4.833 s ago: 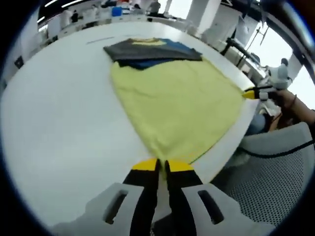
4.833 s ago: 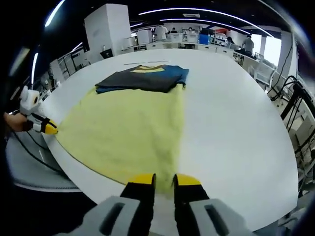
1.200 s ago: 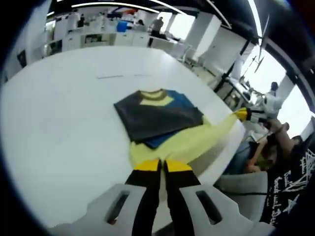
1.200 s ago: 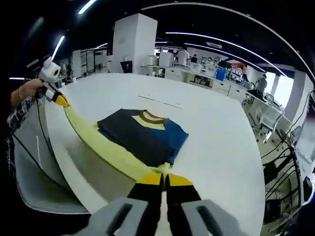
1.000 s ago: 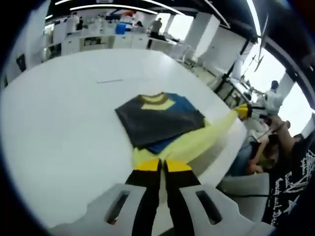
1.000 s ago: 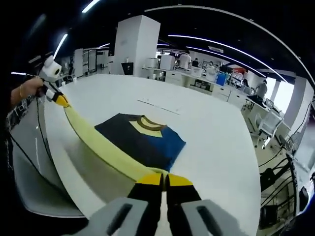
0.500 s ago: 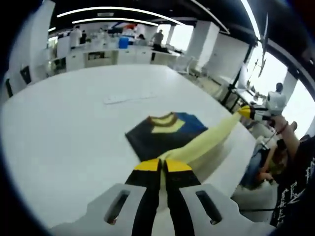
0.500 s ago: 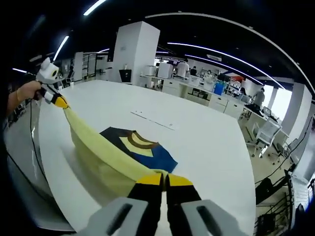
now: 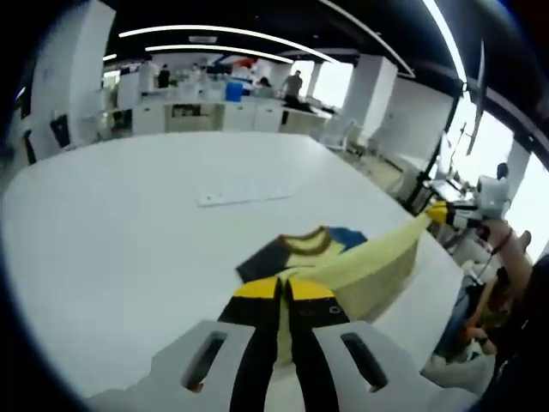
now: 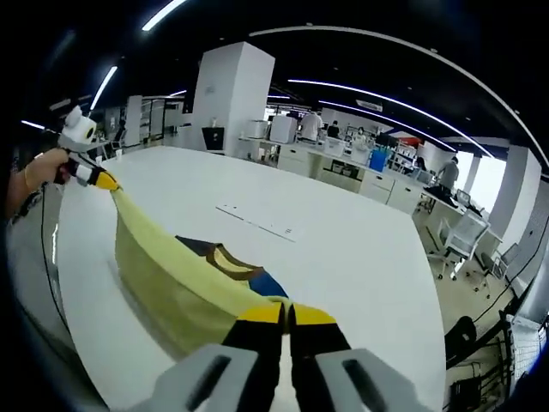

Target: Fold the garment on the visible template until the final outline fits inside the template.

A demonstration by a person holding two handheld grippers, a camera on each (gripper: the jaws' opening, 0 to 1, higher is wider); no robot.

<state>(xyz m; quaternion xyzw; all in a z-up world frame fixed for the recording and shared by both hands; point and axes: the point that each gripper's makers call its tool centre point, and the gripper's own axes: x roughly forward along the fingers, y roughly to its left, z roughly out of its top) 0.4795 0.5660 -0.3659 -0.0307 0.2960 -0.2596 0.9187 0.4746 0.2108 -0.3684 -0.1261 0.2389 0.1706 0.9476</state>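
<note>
A pale yellow garment (image 9: 377,262) hangs stretched in the air between my two grippers, above a white round table (image 9: 129,223). My left gripper (image 9: 280,288) is shut on one corner of it; my right gripper (image 9: 440,212), held by a hand at the far right, pinches the other corner. In the right gripper view my right gripper (image 10: 287,314) is shut on the yellow garment (image 10: 171,275), and the left gripper (image 10: 101,179) holds its far end. A folded dark and blue garment with a yellow collar (image 9: 302,249) (image 10: 230,257) lies on the table, partly hidden behind the yellow cloth.
A thin pale strip (image 9: 244,196) (image 10: 257,221) lies on the table beyond the folded garment. The table's edge (image 9: 446,283) runs close under the right gripper. Office desks, people and chairs (image 10: 459,236) stand in the background.
The yellow garment, flat on the table 4.8 s ago, has been lifted by both grippers. Over the last second it rose higher and hides more of the folded garment.
</note>
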